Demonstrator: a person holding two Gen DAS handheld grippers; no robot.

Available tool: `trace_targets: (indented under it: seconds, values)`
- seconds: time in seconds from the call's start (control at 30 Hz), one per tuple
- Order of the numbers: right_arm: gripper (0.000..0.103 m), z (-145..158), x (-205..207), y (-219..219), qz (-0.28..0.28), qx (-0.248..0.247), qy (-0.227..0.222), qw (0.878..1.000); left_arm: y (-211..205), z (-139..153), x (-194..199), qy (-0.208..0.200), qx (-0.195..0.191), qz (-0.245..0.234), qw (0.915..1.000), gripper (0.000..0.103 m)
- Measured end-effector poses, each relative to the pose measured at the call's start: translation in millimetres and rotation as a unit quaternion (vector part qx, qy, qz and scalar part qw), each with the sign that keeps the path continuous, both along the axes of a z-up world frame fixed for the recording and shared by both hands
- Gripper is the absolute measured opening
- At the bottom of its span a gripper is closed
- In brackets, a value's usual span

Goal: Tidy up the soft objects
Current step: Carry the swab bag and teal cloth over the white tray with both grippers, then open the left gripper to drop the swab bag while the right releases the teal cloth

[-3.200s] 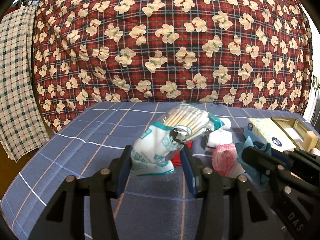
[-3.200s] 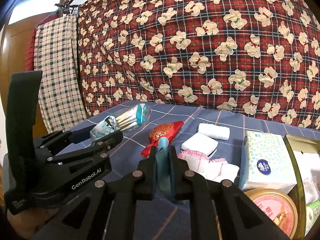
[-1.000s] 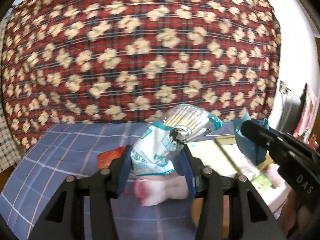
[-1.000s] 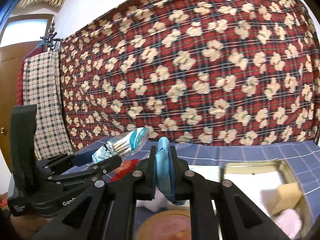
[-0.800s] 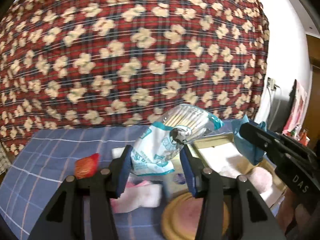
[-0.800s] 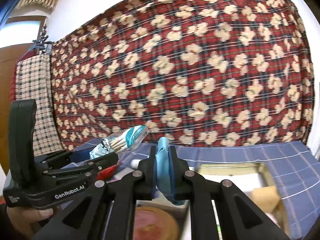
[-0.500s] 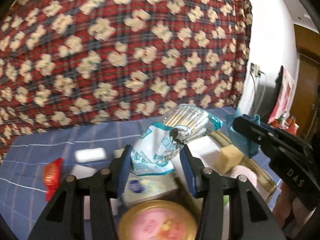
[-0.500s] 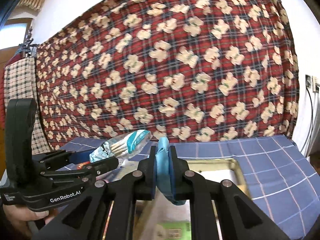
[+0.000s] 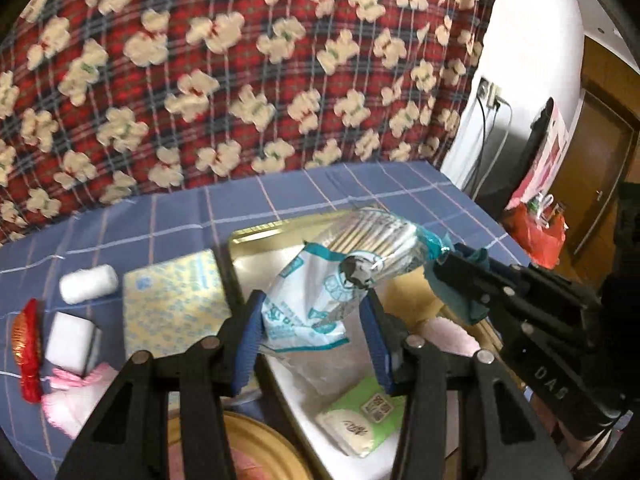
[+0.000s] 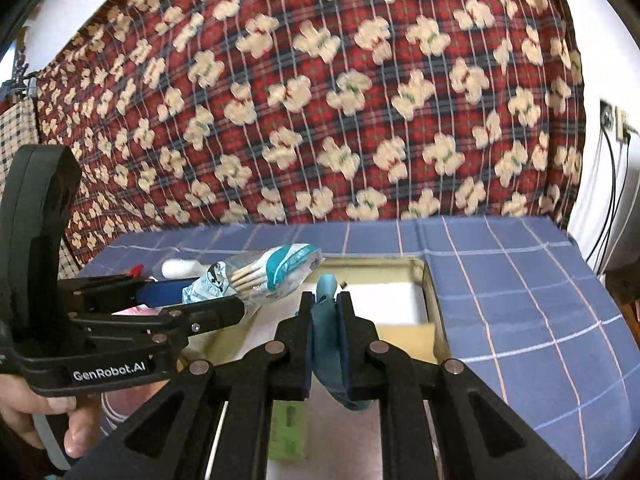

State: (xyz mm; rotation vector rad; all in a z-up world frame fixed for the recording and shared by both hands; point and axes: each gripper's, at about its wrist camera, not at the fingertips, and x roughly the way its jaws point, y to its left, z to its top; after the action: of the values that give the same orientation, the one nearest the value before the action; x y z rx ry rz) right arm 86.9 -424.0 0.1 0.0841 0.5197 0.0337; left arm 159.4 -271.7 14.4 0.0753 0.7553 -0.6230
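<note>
The left gripper (image 9: 312, 336), black with blue pads, is clamped on a crinkly clear-and-teal plastic packet of wooden-stemmed cotton swabs (image 9: 340, 280), pinching it by its printed lower end so that the swab-filled upper end tilts up and to the right, held in the air above a shallow gold-coloured rectangular metal tin (image 9: 256, 236). The right gripper (image 10: 325, 344) has its jaws pressed tight on a folded teal cloth (image 10: 326, 340), which pokes out above the pads and hangs in a fold below them (in the left wrist view the same cloth shows as a bunched teal wad at that gripper's tip), also over the tin. Inside the tin lie a white sheet lining the floor, a tan sponge-like block (image 10: 408, 338), a pink fluffy piece (image 9: 448, 336) and a small green-and-white wrapped pack (image 9: 360, 412). The tin sits on a blue cloth with a pale grid pattern (image 10: 520, 300) that covers the table. Just beside the tin's left wall lies a pale yellow tissue pack with blue dots (image 9: 172, 304); further left are a white cloth roll (image 9: 88, 284), a white foam-like block (image 9: 70, 342), a pink frilly fabric piece (image 9: 76, 396) and a red-and-gold foil pouch (image 9: 26, 348) at the edge of the view. A round gold lid with a pink centre (image 9: 256, 452) lies partly hidden under the left gripper's arms. A red plaid curtain with cream flower shapes (image 10: 320, 100) hangs behind the table. A person's hand (image 10: 36, 424) grips the left gripper's handle.
</note>
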Motion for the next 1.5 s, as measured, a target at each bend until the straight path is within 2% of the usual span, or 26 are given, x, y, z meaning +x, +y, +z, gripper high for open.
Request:
trace_targets:
  seconds: [0.37,0.6,0.9,1.03,1.1,1.17,1.23,1.5]
  values:
    - [0.012,-15,0,-7,0.006,-0.02,0.057,0.998,-29,-21,5,0.055,0.029,-0.03,0.9976,0.047]
    - [0.012,-23,0,-9,0.005,-0.025,0.078,0.997,-35,-26,3,0.061,0.046,-0.037,0.9964,0.047]
    - [0.012,-26,0,-13,-0.002,-0.025,0.085,0.996,-39,-29,5,0.064,0.055,-0.037,0.9957,0.047]
    - [0.013,-28,-1,-11,-0.005,-0.036,0.087,0.996,-42,-29,8,0.063,0.058,-0.034,0.9958,0.051]
    - [0.023,-28,-1,-12,-0.01,-0.038,0.088,0.995,-43,-29,8,0.06,0.061,-0.028,0.9959,0.053]
    - [0.049,-28,-2,-14,-0.012,-0.033,0.084,0.996,-42,-28,8,0.058,0.058,-0.027,0.9962,0.06]
    - [0.064,-26,-4,-15,-0.018,-0.034,0.075,0.996,-42,-25,7,0.054,0.055,-0.027,0.9967,0.064]
    - [0.066,-17,-13,-13,-0.031,-0.044,0.046,0.998,-30,-5,-9,0.008,0.038,-0.024,0.999,0.069]
